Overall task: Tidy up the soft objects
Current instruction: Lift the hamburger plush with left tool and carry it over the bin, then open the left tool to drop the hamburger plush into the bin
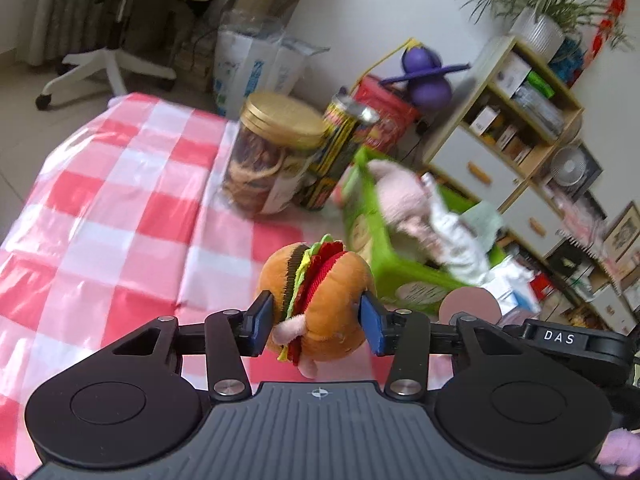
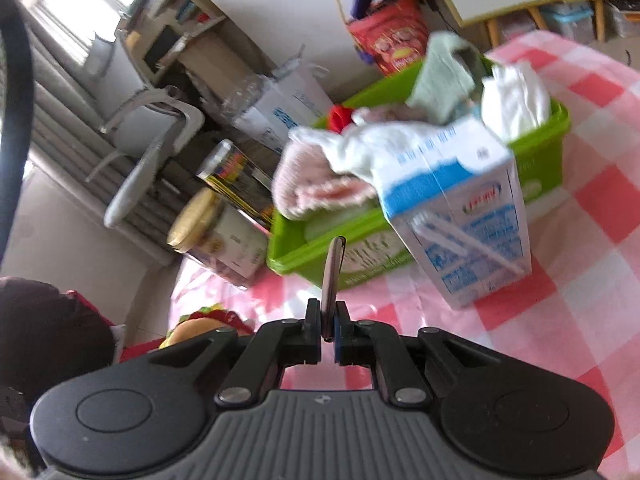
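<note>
The tabletop (image 1: 120, 208) wears a glossy plastic-looking checked cover, wrinkled and shiny. The burger toy (image 1: 316, 292) is fuzzy plush with felt-like layers. The green bin (image 2: 316, 248) looks like smooth, slightly glossy plastic; the cloths (image 2: 512, 96) in it are soft, matt fabric. The milk carton (image 2: 464, 216) is smooth printed card. The jar (image 1: 272, 160) is clear plastic with a shiny gold lid. The left tongs (image 1: 316, 322) are matt black with blue pads (image 1: 372, 320).
</note>
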